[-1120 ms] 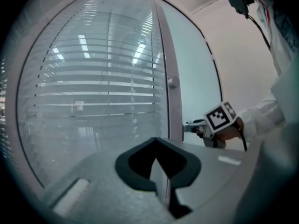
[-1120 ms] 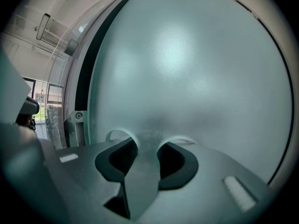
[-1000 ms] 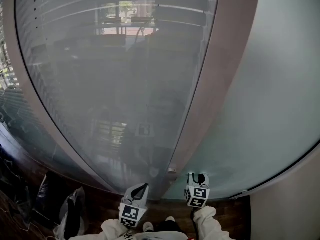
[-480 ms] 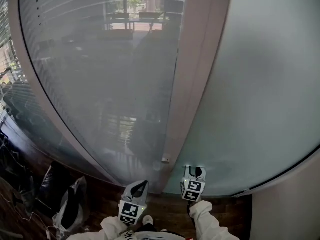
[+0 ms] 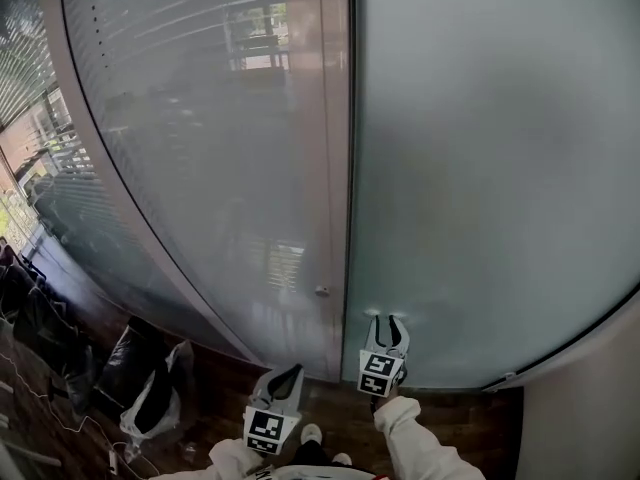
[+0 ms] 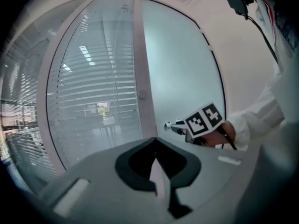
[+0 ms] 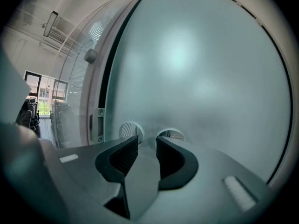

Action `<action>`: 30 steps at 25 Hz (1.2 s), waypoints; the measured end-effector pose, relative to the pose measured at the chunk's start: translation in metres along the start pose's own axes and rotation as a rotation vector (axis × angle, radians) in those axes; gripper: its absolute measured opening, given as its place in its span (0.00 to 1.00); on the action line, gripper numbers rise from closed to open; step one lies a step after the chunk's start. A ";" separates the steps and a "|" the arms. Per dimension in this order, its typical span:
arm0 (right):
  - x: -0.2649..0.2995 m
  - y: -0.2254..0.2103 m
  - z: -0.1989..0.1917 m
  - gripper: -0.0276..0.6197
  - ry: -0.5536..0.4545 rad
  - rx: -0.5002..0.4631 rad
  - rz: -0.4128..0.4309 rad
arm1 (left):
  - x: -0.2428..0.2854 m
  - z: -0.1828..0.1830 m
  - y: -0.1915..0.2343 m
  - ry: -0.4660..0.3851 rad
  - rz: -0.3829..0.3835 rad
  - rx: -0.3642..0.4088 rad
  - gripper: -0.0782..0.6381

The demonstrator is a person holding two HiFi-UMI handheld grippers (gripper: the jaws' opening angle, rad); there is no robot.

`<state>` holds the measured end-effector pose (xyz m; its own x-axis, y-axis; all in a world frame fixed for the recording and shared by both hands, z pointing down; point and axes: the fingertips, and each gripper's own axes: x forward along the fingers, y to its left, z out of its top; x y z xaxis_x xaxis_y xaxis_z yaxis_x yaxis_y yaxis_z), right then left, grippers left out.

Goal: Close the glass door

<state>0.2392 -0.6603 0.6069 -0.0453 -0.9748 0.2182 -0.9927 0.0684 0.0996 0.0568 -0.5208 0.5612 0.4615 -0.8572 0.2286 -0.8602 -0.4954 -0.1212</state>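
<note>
Basically, the tall frosted glass door point(image 5: 480, 168) fills the right half, long axis vertical, its left edge just beside the pale door frame point(image 5: 320, 118). Right hand-held gripper point(image 5: 385, 320) is nearer, low centre, released and empty, tips against the glass. Left hand-held gripper point(image 5: 285, 378) is clenched on nothing, set back.

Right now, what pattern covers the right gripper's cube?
Black square markers on white; the cube shows best in the left gripper view.

A person in white sleeves point(image 5: 415, 438) wields the grey left gripper point(image 5: 289, 372) and right gripper point(image 5: 385, 321), each bearing 1 black-and-white marker cube point(image 5: 377, 371).
</note>
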 end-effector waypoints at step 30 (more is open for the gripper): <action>-0.306 0.050 -0.063 0.05 -0.011 0.197 0.349 | -0.124 -0.038 -0.060 0.035 -0.060 -0.012 0.11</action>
<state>0.2102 -0.3454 0.6062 -0.3833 -0.9028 0.1952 -0.9200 0.3545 -0.1668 0.0432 -0.3791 0.5766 0.5050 -0.8202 0.2687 -0.8335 -0.5443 -0.0949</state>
